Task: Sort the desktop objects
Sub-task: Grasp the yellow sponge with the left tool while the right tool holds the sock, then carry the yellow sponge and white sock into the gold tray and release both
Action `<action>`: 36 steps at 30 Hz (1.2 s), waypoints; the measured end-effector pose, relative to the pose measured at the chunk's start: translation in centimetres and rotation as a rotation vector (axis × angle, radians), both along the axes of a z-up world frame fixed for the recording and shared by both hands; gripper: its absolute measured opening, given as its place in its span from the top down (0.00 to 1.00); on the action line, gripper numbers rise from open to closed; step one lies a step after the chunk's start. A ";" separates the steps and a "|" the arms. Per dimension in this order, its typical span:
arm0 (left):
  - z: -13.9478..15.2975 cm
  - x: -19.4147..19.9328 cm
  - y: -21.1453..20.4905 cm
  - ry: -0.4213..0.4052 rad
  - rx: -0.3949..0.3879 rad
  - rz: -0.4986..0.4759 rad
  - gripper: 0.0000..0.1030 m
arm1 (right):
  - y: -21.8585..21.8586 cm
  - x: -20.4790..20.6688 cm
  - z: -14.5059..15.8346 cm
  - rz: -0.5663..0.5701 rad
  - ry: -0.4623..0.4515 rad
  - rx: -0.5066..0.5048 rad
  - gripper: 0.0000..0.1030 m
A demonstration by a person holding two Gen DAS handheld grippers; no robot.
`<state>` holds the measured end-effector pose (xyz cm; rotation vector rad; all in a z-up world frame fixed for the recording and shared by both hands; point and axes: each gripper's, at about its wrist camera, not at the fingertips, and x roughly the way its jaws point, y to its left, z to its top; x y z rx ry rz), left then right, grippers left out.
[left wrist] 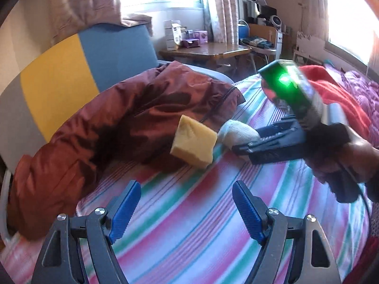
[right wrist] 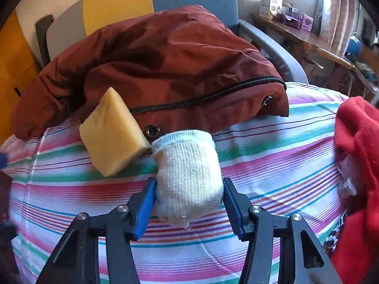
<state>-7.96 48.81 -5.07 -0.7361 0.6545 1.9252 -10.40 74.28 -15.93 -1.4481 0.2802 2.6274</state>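
My right gripper point(right wrist: 188, 197) pinches the rolled sock point(right wrist: 188, 177) on the striped bed beside the sponge point(right wrist: 113, 131), so I'd lift straight up, clear of the jacket point(right wrist: 165, 59), while my left gripper point(left wrist: 186, 209), spread empty, hangs back.

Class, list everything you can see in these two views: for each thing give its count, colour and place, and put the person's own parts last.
Sponge: one, yellow, on the striped sheet, leaning against the jacket.
Rolled sock: one, white, on the sheet beside the sponge.
Jacket: one, rust-brown, heaped behind both.
Striped sheet: one, pink, green and white, covering the bed.
Red cloth: one, at the right edge.
Wooden table: one, brown, by the window.
Left hand-held gripper: open, empty, above the sheet.
Right hand-held gripper: blue pads closed on the rolled sock.
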 end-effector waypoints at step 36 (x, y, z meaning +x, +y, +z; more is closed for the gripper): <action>-1.9 -2.8 -0.2 -0.096 -0.030 0.133 0.44 | -4.7 1.2 0.4 0.105 0.004 -0.078 0.47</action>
